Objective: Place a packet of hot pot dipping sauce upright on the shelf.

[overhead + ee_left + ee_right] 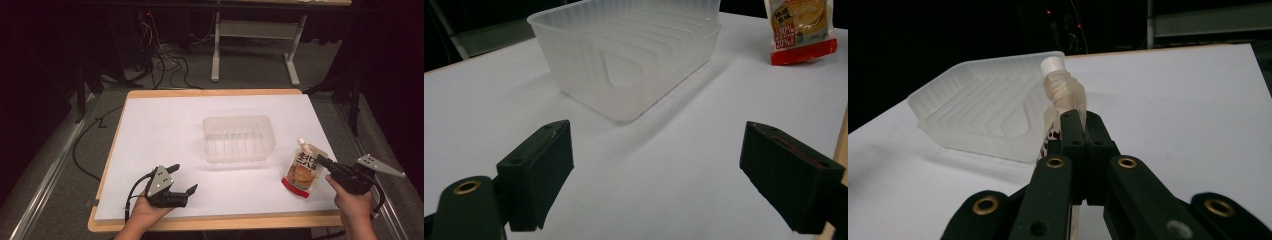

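White paper-covered table, largest. Ribbed translucent rectangular plastic tub at centre. Glossy orange-red spouted pouch right of tub, pinched by closed right gripper. Left gripper near front edge, jaws spread wide, empty.

Each claw is black with two blocky jaws, brass-ringed screw holes along the links, a grey three-cornered plate on top and a black cable trailing back.
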`<action>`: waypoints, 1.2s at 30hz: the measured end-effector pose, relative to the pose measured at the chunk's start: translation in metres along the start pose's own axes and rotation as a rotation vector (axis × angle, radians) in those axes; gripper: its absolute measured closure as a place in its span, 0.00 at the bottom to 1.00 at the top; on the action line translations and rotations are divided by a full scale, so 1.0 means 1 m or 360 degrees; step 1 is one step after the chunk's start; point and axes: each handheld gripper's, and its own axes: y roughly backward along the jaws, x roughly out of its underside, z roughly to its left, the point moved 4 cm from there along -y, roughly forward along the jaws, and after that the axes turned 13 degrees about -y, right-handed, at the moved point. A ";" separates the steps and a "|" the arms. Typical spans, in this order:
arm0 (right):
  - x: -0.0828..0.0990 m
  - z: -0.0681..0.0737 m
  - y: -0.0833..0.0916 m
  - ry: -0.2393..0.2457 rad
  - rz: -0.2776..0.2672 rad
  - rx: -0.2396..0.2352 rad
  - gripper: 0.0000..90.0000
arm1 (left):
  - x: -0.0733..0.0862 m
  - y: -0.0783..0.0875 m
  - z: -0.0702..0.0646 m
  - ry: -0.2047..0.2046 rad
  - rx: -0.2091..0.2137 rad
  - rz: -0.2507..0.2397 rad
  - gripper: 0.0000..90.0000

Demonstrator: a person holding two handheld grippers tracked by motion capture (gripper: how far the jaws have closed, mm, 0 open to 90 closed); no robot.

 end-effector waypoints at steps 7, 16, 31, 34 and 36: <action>-0.006 0.018 0.007 0.0081 -0.0096 -0.0033 1.00 | 0.000 0.000 0.000 -0.0004 0.0002 0.0001 0.16; -0.016 0.030 0.012 0.0172 -0.0372 0.0037 1.00 | 0.000 0.001 0.000 -0.0015 -0.0001 0.0002 0.16; -0.002 0.014 -0.021 0.0200 -0.0344 0.0173 1.00 | -0.001 0.001 -0.001 -0.0023 0.0005 -0.0005 0.16; 0.004 0.015 -0.016 0.0208 -0.0349 0.0156 1.00 | -0.002 0.003 0.000 -0.0028 0.0011 -0.0022 0.16; 0.006 0.016 -0.013 0.0226 -0.0343 0.0169 1.00 | -0.002 0.003 0.000 -0.0029 0.0015 -0.0022 0.16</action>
